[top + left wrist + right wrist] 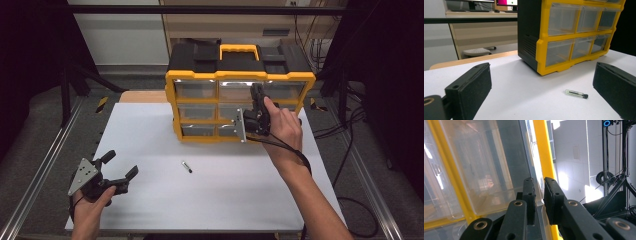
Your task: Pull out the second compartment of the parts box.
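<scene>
Drawer cabinet (240,100): yellow and black, clear drawers in rows, stands upright at the far middle of the white counter (150,200); black top with a yellow handle (239,50).
Your right hand-held gripper (257,95): up against the cabinet front, right column of drawers, jaws pointing away from you and upward.
Right jaws: nearly together, only a narrow gap between them in the right gripper view (539,195).
What the right holds: the jaws pinch the edge of a clear drawer (486,170) just beside the yellow frame post (544,157); the clear plastic runs into the slit between the pads. Can't tell how hard they press.
Your right hand (285,130): wrapped round the gripper body, thumb on top, cable trailing down along your forearm.
Small vial (186,166): clear tube with a dark cap, lying flat on the counter in front of the cabinet, well apart from your right gripper.
Your left hand-held gripper (120,165): at the near left of the counter, jaws spread wide, nothing between them.
Vial vs left gripper: in the left gripper view the vial (576,93) lies ahead, between the jaw lines but nearer the right-side jaw, touching neither.
Your left hand (90,210): grips the body from below, grey three-cornered plate on top.
</scene>
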Tool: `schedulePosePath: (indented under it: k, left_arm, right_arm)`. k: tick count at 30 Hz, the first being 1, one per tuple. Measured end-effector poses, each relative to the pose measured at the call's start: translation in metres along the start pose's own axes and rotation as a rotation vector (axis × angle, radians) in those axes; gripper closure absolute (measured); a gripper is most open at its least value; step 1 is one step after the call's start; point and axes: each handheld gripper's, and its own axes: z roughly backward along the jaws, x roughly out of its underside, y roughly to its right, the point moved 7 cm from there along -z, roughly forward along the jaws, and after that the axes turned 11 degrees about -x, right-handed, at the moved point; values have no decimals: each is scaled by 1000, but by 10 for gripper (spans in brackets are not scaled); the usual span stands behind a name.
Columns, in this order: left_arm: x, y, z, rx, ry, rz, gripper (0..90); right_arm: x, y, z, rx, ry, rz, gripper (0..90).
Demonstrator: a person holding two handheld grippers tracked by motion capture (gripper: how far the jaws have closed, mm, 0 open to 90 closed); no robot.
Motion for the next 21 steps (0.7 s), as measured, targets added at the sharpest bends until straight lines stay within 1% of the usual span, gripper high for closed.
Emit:
schedulePosePath:
  k: [11,21]
  left_arm:
    - [0,0,-1,-2,-3,-10,19]
    - [0,1,-1,-2,-4,-11,19]
  right_arm:
    - [-1,1,17,-20,16,-13,788]
    - [-2,1,31,-23,22,-11,785]
